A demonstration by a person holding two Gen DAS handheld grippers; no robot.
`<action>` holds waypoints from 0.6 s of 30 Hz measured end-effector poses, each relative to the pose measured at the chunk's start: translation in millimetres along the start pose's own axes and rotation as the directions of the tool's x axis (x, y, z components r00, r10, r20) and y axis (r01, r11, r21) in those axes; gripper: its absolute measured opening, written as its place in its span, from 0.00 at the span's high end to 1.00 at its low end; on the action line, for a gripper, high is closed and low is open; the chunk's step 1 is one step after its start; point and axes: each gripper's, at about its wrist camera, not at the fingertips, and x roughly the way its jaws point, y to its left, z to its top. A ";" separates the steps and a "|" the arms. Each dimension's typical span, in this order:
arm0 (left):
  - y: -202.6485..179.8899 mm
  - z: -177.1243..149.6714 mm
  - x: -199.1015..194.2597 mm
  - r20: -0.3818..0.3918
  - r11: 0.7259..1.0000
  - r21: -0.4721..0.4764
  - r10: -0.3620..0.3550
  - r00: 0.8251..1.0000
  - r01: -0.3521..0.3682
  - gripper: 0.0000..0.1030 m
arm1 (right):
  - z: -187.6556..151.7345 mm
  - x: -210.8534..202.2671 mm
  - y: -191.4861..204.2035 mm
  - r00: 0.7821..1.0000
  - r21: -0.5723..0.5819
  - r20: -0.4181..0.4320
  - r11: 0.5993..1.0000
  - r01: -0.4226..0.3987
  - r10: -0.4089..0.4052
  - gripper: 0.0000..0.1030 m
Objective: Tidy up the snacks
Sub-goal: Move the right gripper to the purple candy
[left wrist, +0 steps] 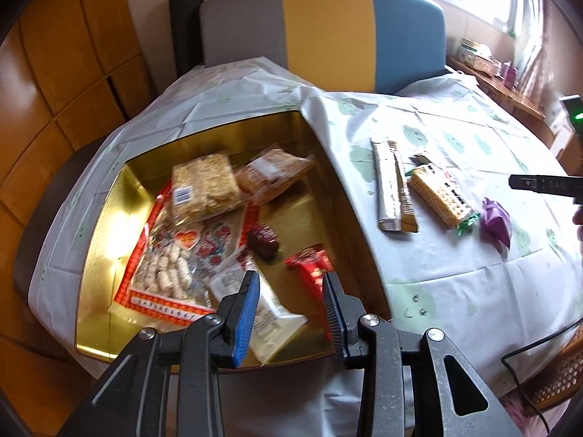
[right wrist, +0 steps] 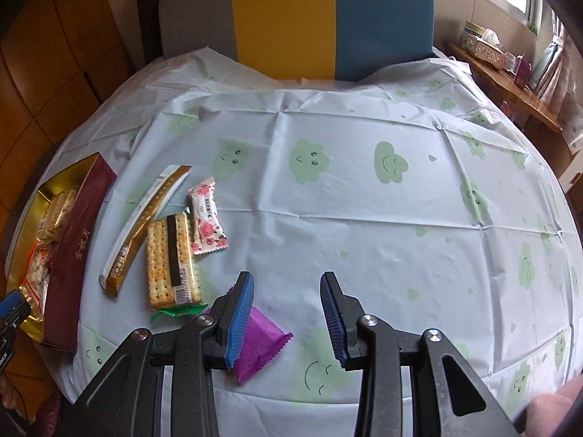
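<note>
A gold-lined box point(left wrist: 320, 215) with a maroon outside point(right wrist: 76, 251) sits at the table's left and holds several snack packs. My left gripper point(left wrist: 291, 287) is open and empty above the box's near end, over a red packet point(left wrist: 309, 262) and a white packet point(left wrist: 269, 309). On the tablecloth lie a long gold-and-white bar point(right wrist: 145, 218), a cracker pack point(right wrist: 171, 255), a pink rose-print packet point(right wrist: 207, 215) and a purple packet point(right wrist: 255, 342). My right gripper point(right wrist: 288, 291) is open and empty, with its left finger over the purple packet.
A chair point(right wrist: 291, 18) with grey, yellow and blue panels stands at the table's far side. A wooden shelf point(right wrist: 510, 83) with a tissue box is at the far right. Wooden cabinets line the left. A black cable point(left wrist: 539, 349) hangs at the table's near right edge.
</note>
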 end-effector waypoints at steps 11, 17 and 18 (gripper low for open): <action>-28.4 13.5 5.7 -0.004 0.997 0.065 -0.035 0.999 0.035 0.65 | -4.1 5.3 11.6 1.000 -0.055 -0.030 0.998 -0.005 0.003 0.63; -40.7 24.2 10.9 -0.019 0.993 0.083 -0.080 0.997 0.081 0.65 | -4.5 5.3 13.7 1.000 -0.066 -0.031 0.998 -0.006 0.004 0.63; -42.6 26.5 11.1 -0.018 0.992 0.088 -0.087 0.996 0.088 0.65 | -4.4 5.3 13.7 1.000 -0.067 -0.029 0.998 -0.006 0.004 0.63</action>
